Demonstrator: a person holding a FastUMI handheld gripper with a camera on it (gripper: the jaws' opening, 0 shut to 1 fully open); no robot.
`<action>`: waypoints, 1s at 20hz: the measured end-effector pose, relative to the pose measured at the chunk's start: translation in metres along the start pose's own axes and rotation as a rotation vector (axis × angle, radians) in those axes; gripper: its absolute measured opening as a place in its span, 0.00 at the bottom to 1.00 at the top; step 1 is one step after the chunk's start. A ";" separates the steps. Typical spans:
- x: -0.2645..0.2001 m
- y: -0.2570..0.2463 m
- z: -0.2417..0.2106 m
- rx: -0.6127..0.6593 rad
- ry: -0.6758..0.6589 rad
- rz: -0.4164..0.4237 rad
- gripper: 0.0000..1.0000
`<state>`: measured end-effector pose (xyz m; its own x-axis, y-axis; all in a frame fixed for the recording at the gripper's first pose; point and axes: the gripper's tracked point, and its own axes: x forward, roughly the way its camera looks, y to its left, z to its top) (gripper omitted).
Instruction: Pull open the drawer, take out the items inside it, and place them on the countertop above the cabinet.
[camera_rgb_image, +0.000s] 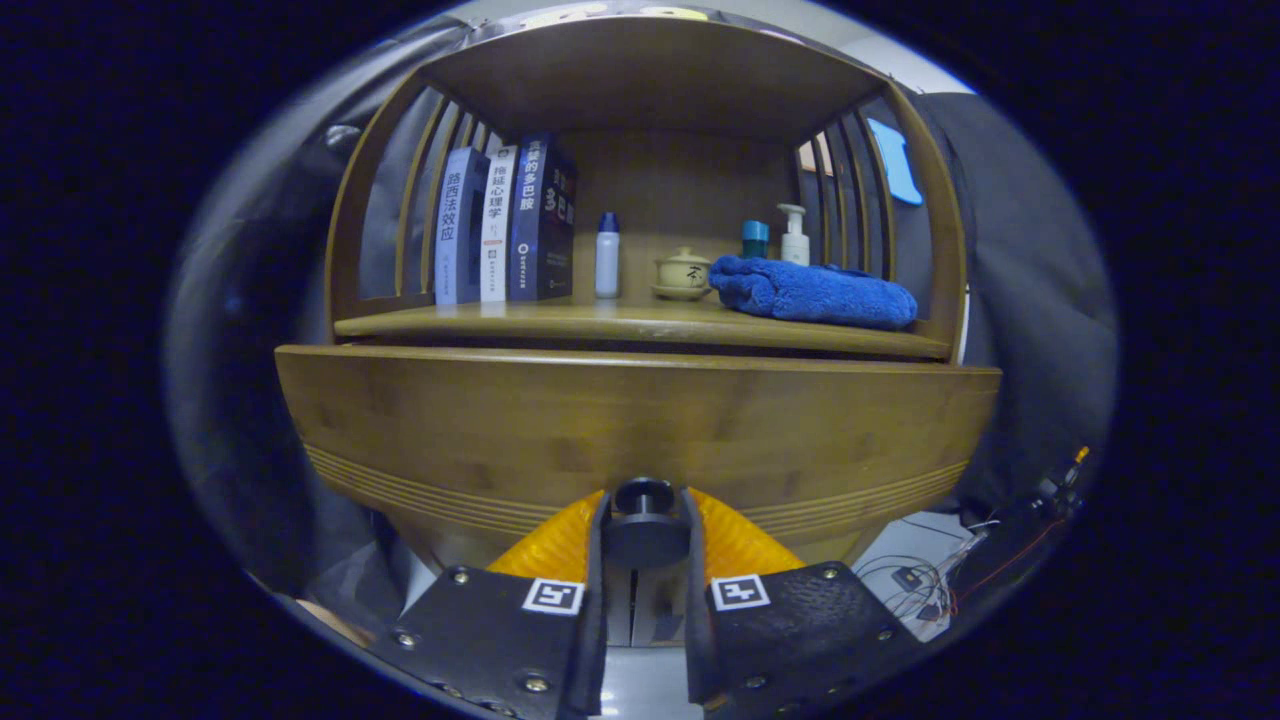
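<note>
1. While my hand-held gripper (645, 535) sits clenched around the dark round knob (644, 520) of the drawer (640, 430), one finger pressing each side of it, I judge the pull to be the step in hand; the drawer front looks barely out from the cabinet, if at all, and whatever lies inside is hidden from me.
2. To do it well, I should draw straight back along the fingers, level, without twisting; the knob is small and round, so any sideways pull could let it roll out of the pads.
3. I keep the squeeze firm and the pace slow, since a wooden drawer can stick and then jump.
4. Above the drawer front runs the table (560, 322), the cabinet's top board where the items must end up. Its front lip overhangs just above the drawer, so I must lift things clear of that edge.
5. Room on it is uneven: books (505, 225) stand at the left, a small white bottle (607, 257) and a lidded cup (684, 273) near the middle, a folded blue towel (815, 292) across the right with a pump bottle (794, 236) behind it.
6. The barest stretch is the front strip left of the towel, ahead of the books; I would aim there.
7. The slatted sides and the roof board above close the space in, so I should enter from the front only.
</note>
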<state>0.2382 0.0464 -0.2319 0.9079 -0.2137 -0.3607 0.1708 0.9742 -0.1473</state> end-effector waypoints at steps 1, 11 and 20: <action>-0.008 0.000 -0.002 0.000 0.003 0.001 0.32; -0.066 -0.005 -0.014 0.032 0.034 0.008 0.32; -0.100 -0.006 -0.019 0.049 0.061 0.013 0.32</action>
<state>0.1394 0.0603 -0.2127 0.8854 -0.2040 -0.4176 0.1793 0.9789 -0.0981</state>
